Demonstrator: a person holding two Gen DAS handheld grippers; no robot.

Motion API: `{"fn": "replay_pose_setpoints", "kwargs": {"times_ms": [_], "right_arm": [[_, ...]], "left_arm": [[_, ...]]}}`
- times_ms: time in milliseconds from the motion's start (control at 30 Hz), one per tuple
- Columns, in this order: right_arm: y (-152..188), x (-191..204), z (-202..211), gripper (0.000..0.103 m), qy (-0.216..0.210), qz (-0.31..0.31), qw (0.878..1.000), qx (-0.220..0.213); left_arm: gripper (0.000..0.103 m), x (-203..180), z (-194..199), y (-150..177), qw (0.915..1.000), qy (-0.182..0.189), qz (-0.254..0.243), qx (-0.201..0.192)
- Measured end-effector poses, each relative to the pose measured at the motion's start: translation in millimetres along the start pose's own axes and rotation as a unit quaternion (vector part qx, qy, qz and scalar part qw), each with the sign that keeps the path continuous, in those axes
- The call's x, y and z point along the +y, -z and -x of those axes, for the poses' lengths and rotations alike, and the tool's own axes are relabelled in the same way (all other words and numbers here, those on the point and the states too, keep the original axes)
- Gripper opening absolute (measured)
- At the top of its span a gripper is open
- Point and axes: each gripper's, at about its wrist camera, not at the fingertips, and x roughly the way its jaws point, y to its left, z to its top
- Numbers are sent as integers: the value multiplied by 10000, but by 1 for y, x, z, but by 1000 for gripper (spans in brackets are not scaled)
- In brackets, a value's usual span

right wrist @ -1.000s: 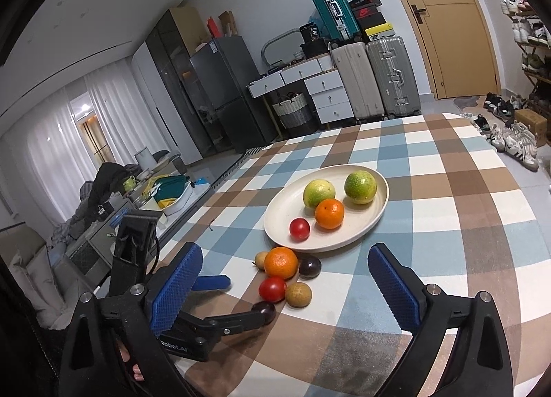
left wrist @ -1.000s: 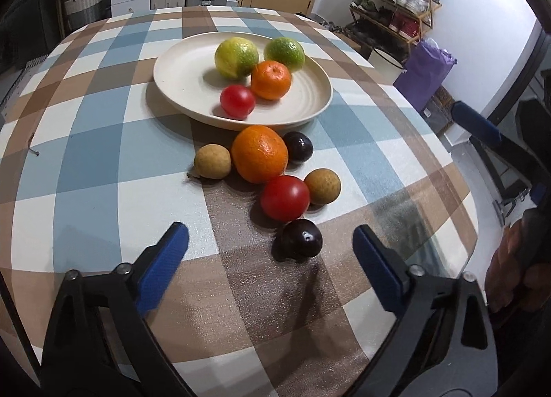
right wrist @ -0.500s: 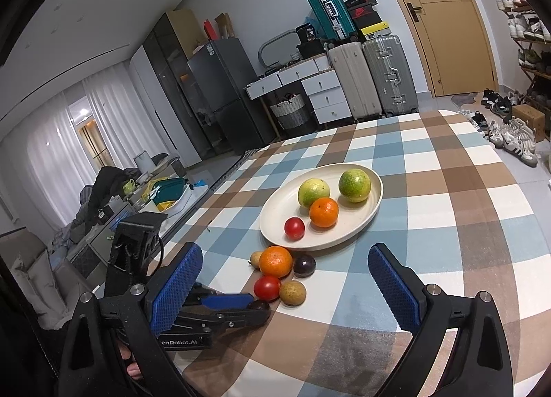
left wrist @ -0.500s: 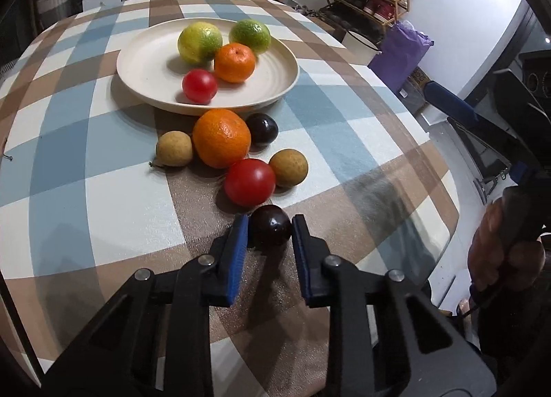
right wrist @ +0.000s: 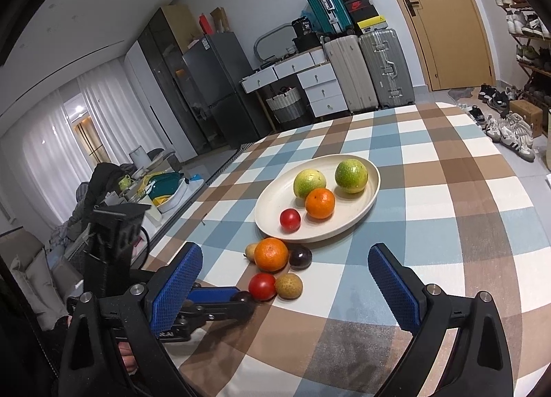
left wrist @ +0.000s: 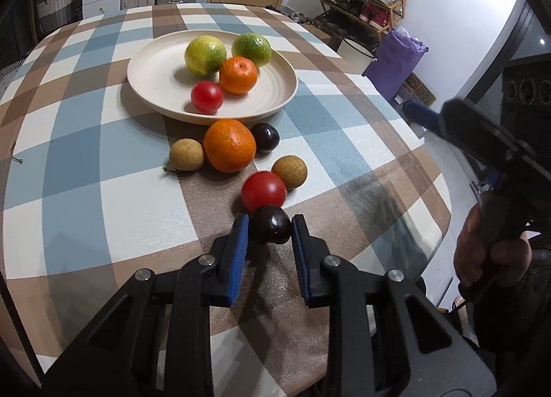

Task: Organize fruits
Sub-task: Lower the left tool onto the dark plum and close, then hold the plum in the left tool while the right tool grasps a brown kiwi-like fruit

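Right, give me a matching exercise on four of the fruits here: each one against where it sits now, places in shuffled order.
Fruits:
1. green citrus
2. large orange
3. dark plum
4. small red tomato

Places:
A. between the left gripper pads
B. far side of the plate
C. on the tablecloth, just before the plate
D. near edge of the plate

Pairs: 1-B, 2-C, 3-A, 4-D

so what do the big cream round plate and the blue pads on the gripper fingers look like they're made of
Big cream round plate: probably glazed ceramic or stoneware, though matte plastic is possible; faint concentric ridges circle its inner surface, with a soft satin sheen.
Blue pads on the gripper fingers: likely rubber or soft plastic; a fine grid of bumps covers the face, matte with no glare.
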Motion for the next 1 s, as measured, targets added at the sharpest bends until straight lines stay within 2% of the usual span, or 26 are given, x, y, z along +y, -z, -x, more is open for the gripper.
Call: {"fn": "replay_pose_setpoints", "kwargs": {"times_ms": [700, 900, 1000], "right_arm": [[20, 6, -44, 99, 282, 124, 9968, 736], [24, 7, -58, 88, 593, 412, 9925, 982], [26, 7, -63, 86, 602, 471, 9914, 1062]], "left_arm": [[23, 41, 41, 8, 9981, -86, 465, -396], [23, 50, 47, 11, 9973, -87, 566, -449], [23, 55, 47, 10, 9970, -66, 622, -462]]}}
